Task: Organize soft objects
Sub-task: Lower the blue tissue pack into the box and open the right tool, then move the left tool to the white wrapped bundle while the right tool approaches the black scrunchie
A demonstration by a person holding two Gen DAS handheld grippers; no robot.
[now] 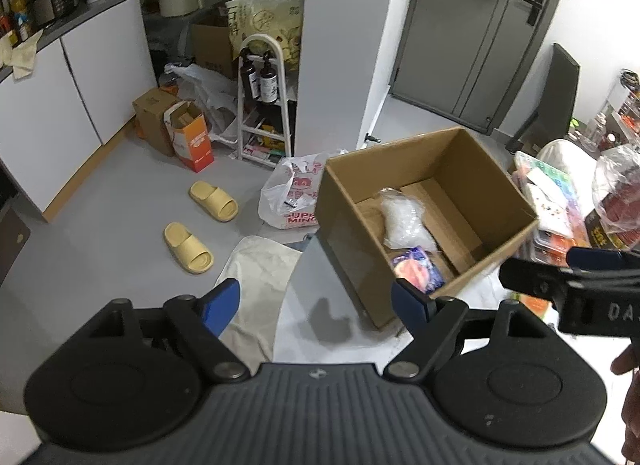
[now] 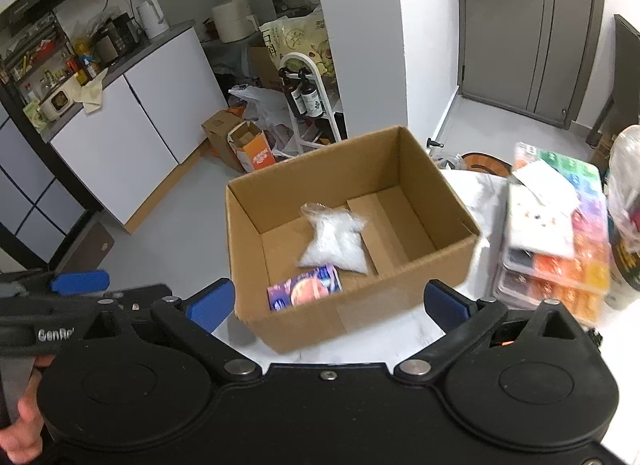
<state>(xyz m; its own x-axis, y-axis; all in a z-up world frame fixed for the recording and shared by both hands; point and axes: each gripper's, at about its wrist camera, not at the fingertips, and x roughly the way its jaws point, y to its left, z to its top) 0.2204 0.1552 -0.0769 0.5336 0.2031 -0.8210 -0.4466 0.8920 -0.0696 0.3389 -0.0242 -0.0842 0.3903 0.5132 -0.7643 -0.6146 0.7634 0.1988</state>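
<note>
Now both claws are hovering spread and empty, the left claw (image 1: 316, 305) and the right claw (image 2: 330, 305), before the cardboard box (image 2: 432, 169) on the table (image 2: 420, 329). A white plastic bag (image 2: 334, 243) and a colourful packet (image 2: 306, 291) are already lying inside; the things beside the box are probably still waiting.

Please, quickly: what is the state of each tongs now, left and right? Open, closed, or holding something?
Left tongs: open, holding nothing.
Right tongs: open wide, holding nothing; the cardboard box lies just beyond them.
</note>
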